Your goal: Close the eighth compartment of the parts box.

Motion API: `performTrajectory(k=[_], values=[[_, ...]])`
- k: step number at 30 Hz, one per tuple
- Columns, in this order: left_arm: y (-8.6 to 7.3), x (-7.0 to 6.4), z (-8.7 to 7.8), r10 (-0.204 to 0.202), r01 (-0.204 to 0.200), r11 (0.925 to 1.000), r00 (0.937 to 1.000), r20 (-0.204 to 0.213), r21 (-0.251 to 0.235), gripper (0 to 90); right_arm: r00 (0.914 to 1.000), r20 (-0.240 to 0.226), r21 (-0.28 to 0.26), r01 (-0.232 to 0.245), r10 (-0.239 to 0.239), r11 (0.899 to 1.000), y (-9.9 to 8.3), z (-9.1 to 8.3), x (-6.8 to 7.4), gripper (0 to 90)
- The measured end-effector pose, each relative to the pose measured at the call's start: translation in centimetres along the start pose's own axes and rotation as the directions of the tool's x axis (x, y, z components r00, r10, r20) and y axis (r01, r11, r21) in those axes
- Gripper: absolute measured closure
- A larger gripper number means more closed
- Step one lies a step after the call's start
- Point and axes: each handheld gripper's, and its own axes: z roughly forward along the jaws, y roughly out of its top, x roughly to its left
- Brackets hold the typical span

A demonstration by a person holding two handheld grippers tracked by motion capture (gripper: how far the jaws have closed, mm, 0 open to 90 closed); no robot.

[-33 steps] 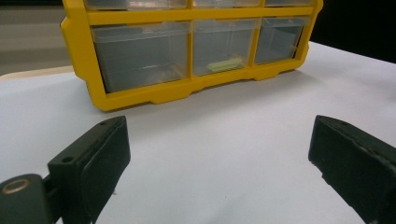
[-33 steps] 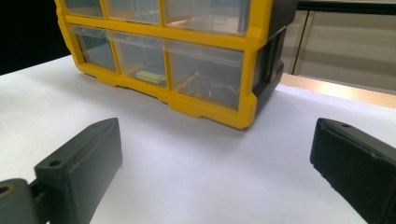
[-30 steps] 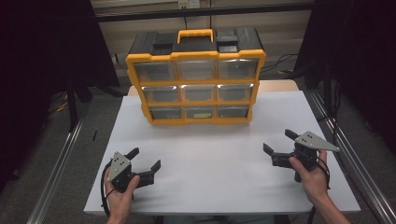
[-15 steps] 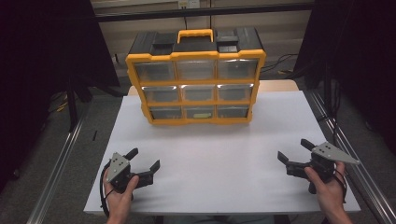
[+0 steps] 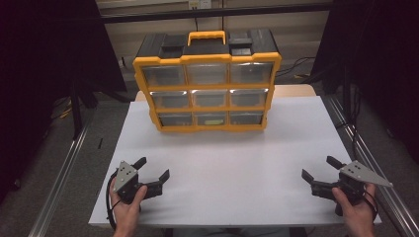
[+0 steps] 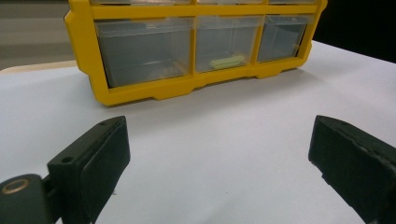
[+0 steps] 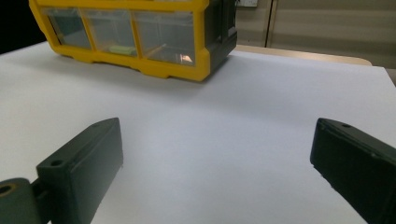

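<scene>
Standing at the far middle of the white table (image 5: 222,163) is a yellow-framed plastic organiser cabinet with nine clear drawers in three rows and a black top with a yellow carrying handle (image 5: 206,81), and everything else is placed from it. All nine drawers sit shut in the frame; the middle drawer of the bottom row (image 6: 225,44) holds a small pale green object (image 6: 227,61), seen through its clear front in both gripper views, while the contents of the other drawers cannot be made out. Well in front of the cabinet and off to its left, near the table's near edge, the left gripper (image 5: 152,169) is held in a hand (image 5: 127,202) with its two black jaws spread wide apart and nothing between them; its own view looks past those jaws at the cabinet's bottom row. Well in front of the cabinet and off to its right, close to the table's near right corner, the right gripper (image 5: 321,169) with a grey three-cornered plate on top sits in the other hand (image 5: 355,210), jaws likewise wide apart and empty. Bare white tabletop lies between each gripper and the cabinet, with no item in the way. Beyond the cabinet a strip of light wooden tabletop (image 7: 303,53) shows, and metal rails (image 5: 64,168) run along both sides of the table.
</scene>
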Motion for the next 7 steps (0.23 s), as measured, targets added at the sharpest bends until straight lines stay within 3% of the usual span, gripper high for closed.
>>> performTrajectory(k=[4,7], values=[[0.0,0.18,-0.12,0.002,-0.002,1.0,1.0,-0.003,-0.002,5.5,0.9999,-0.002,0.027,-0.011,0.011,1.0,-0.48,0.73,-0.34,2.2],[0.02,0.23,-0.1,-0.006,0.006,1.0,1.0,-0.001,-0.006,5.5,1.0,0.003,0.01,-0.009,0.009,1.0,-0.24,0.7,-0.27,1.8]])
